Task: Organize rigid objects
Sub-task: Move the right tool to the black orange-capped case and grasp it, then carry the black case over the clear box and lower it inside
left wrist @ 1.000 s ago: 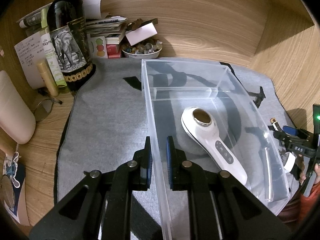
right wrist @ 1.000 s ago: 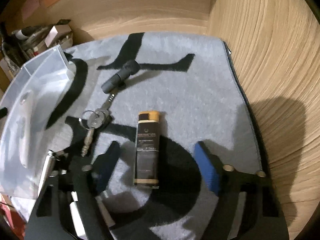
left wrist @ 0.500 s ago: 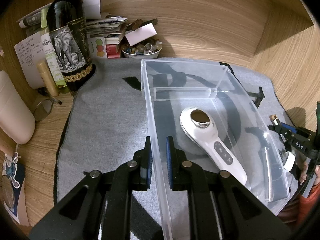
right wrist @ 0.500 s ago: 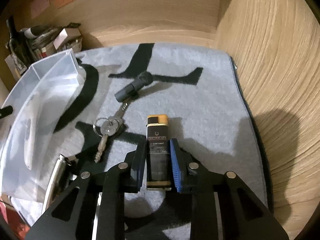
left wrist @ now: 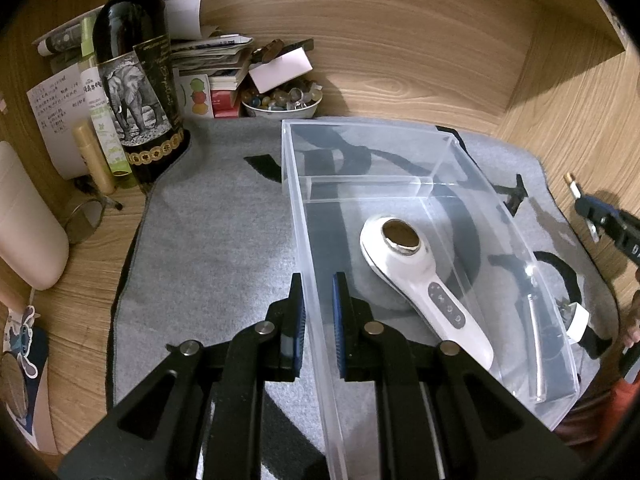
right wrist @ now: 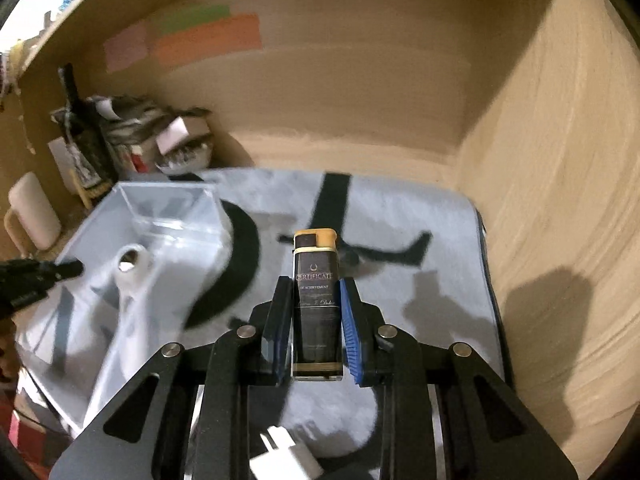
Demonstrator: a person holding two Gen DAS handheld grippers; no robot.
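Note:
A clear plastic bin [left wrist: 400, 184] stands on the grey mat [left wrist: 208, 248]. A white handheld device [left wrist: 420, 280] lies inside it. My left gripper [left wrist: 319, 316] is shut on the bin's left wall, which passes between its blue pads. In the right wrist view my right gripper [right wrist: 316, 320] is shut on a black lighter [right wrist: 316, 280] with a gold top. It holds the lighter upright above the mat [right wrist: 420, 300], to the right of the bin [right wrist: 168, 208]. The right gripper [left wrist: 608, 220] also shows at the right edge of the left wrist view.
A dark wine bottle [left wrist: 136, 80], a bowl of marbles [left wrist: 280, 100] and stacked papers [left wrist: 208, 52] crowd the back left corner. Wooden walls [right wrist: 540, 200] close in the back and right. A cream container [left wrist: 24, 224] lies at the left.
My right gripper has shut on the lighter and lifted it off the mat, and its view has tilted up. The left gripper and the bin have kept still.

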